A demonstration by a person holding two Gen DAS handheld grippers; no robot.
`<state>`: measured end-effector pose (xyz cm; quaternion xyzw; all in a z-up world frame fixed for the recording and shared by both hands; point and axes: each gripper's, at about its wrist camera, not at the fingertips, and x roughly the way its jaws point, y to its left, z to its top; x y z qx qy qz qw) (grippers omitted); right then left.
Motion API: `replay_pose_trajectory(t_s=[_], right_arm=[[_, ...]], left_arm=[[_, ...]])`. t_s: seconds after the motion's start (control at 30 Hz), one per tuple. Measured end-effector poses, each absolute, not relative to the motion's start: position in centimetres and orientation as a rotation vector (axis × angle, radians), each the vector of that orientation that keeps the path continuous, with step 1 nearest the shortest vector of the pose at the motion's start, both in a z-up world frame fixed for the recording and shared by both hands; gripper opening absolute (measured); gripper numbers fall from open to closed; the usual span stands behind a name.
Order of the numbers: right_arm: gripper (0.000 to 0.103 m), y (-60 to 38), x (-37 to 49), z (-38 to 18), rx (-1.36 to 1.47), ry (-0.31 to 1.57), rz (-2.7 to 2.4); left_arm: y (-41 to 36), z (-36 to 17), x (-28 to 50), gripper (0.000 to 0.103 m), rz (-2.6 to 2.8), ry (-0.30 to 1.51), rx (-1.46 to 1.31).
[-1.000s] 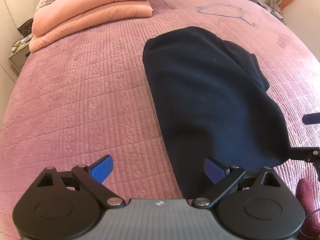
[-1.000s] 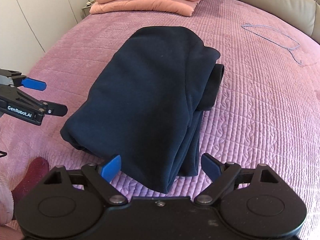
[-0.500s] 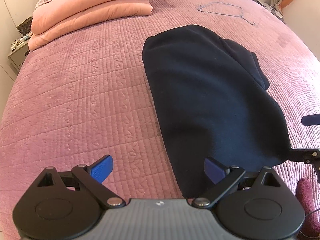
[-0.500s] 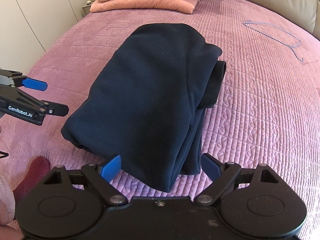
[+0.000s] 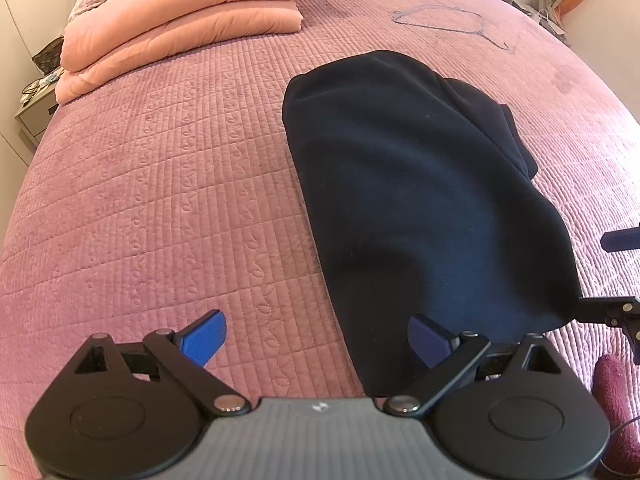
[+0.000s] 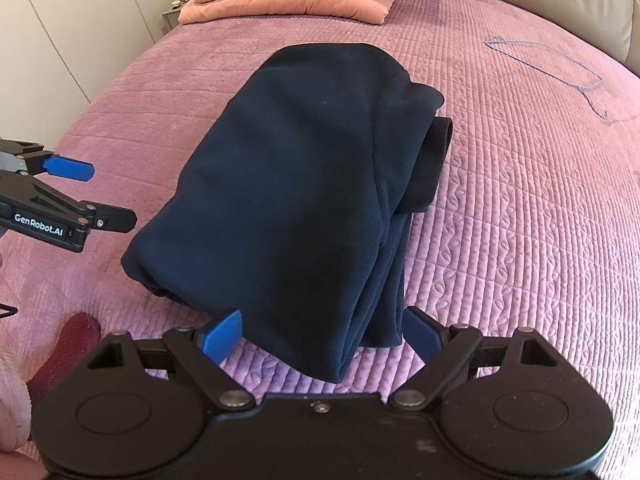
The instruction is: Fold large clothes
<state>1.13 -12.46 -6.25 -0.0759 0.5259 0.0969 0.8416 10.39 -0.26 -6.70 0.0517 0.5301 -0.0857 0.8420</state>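
While both tools have barely shifted over the last second, the dark garment [image 6: 296,184] lies folded into a long bundle on the bed [image 5: 168,184], its near end between my right gripper [image 6: 320,332] fingers. My left gripper [image 5: 316,334] hovers beside its left edge; both are spread apart, holding nothing, so I judge the next fold is pending.

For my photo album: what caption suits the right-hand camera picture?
Open right gripper poised over a folded navy garment on a pink bedspread.

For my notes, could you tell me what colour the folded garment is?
Dark navy garment, clearest in the right wrist view.
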Motion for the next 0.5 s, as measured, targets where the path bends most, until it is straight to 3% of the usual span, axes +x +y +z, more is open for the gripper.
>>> replay_pose_trajectory(t_s=[0.5], right_arm=[[0.102,-12.61,1.21,-6.40,-0.153,1.115,0.200]], left_arm=[[-0.32,-6.77,10.48,0.099,-0.180,1.127,0.114]])
